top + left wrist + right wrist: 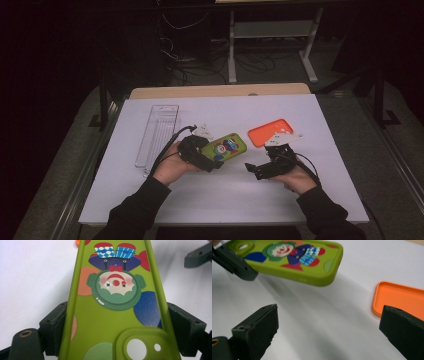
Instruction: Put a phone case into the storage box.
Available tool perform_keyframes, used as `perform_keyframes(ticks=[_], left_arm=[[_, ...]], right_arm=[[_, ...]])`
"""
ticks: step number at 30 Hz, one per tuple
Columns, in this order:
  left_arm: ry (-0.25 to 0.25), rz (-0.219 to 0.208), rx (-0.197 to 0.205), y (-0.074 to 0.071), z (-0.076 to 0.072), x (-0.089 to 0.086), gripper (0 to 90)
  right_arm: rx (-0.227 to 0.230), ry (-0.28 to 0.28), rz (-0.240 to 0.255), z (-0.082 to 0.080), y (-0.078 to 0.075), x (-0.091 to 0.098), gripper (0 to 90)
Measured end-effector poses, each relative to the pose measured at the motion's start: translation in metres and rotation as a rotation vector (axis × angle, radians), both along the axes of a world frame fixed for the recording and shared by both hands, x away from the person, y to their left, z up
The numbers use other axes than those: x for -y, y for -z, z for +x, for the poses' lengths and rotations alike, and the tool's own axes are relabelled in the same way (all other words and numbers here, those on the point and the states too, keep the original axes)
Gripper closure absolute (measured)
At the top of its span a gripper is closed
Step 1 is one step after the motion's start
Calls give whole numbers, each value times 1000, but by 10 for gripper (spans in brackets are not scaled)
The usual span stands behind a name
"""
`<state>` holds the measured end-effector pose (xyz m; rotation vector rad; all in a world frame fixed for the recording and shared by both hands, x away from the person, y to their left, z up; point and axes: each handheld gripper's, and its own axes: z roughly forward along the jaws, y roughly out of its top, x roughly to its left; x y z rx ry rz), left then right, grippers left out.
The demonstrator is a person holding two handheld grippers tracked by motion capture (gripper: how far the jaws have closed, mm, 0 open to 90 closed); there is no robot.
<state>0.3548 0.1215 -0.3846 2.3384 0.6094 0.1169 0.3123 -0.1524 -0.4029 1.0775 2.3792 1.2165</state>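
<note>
A person's left claw clamps the camera end of a green clown-print phone case, likely light, flexible and best held by its rims, above the white table, while the right claw hovers open nearby.

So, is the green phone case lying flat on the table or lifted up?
Lifted. The left gripper clamps the green phone case by its sides, and in the right gripper view its free end hangs above the white table, casting a shadow.
</note>
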Motion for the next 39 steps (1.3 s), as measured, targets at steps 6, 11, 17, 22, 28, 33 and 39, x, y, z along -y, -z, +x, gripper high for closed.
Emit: perform_keyframes(ticks=[6, 11, 17, 22, 28, 33, 39], left_arm=[[-12, -37, -8, 0, -2, 2, 156], [-5, -32, -7, -1, 0, 0, 156], [-21, -44, -8, -1, -1, 0, 156], [2, -26, -5, -1, 1, -1, 156], [-11, -42, -12, -1, -1, 0, 156], [3, -19, -6, -2, 1, -2, 157], [-10, -40, -11, -1, -1, 0, 157]], right_arm=[[24, 2, -45, 0, 4, -5, 13], [67, -7, -86, 0, 6, -7, 13], [104, -10, -110, 1, 7, -6, 13], [142, -8, -126, 0, 7, -8, 13], [182, -6, -145, -2, 8, -10, 13], [221, -4, -171, -3, 8, -11, 13], [276, -10, -230, -6, 7, -13, 13]])
